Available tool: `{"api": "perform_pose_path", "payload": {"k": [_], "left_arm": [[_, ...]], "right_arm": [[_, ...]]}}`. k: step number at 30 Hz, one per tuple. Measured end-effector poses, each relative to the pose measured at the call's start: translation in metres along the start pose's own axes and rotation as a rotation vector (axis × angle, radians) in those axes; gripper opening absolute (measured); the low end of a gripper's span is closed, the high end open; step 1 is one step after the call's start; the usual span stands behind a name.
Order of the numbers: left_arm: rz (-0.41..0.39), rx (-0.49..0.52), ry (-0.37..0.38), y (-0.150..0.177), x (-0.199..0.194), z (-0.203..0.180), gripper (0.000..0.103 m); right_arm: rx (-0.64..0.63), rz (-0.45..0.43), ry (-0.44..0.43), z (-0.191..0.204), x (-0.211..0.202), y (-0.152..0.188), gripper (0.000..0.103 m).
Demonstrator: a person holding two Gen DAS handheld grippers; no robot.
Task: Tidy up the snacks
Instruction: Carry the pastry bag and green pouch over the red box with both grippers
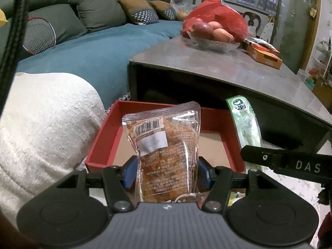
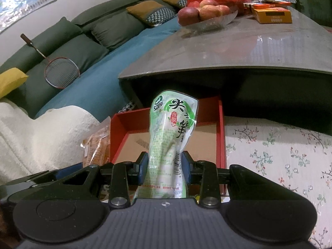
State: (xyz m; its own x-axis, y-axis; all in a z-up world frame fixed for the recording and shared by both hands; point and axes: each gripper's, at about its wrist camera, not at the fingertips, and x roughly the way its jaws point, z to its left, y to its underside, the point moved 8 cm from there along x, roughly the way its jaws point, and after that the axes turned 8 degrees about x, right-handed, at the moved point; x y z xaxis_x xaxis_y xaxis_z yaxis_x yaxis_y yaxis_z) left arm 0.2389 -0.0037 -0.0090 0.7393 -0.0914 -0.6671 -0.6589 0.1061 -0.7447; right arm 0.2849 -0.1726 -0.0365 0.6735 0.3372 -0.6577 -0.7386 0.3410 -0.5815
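Observation:
My left gripper [image 1: 167, 171] is shut on a clear packet of brown snack [image 1: 164, 145], which stands upright between the blue pads. Beyond it lies an open red box [image 1: 108, 137] with a bare cardboard floor. My right gripper [image 2: 165, 167] is shut on a green-and-white snack packet [image 2: 171, 137], also upright, in front of the same red box [image 2: 221, 137]. In the left wrist view the green packet [image 1: 247, 124] and the right gripper's black arm [image 1: 290, 161] show at the right. The brown packet [image 2: 97, 145] peeks in at the left of the right wrist view.
A grey low table [image 1: 228, 66] overhangs the box's far side, carrying a glass bowl of apples [image 1: 211, 35], a red bag and orange cartons [image 1: 263, 54]. A white fluffy blanket [image 1: 45, 124] lies left of the box. Floral cloth [image 2: 280, 155] covers the floor on the right. A sofa stands behind.

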Motion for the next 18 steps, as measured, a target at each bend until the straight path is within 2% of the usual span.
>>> {"api": "perform_pose_path", "payload": {"k": [18], "left_arm": [[-0.007, -0.031, -0.037, -0.028, 0.041, 0.011, 0.053]], "right_arm": [[-0.019, -0.026, 0.033, -0.005, 0.03, -0.026, 0.042]]}}
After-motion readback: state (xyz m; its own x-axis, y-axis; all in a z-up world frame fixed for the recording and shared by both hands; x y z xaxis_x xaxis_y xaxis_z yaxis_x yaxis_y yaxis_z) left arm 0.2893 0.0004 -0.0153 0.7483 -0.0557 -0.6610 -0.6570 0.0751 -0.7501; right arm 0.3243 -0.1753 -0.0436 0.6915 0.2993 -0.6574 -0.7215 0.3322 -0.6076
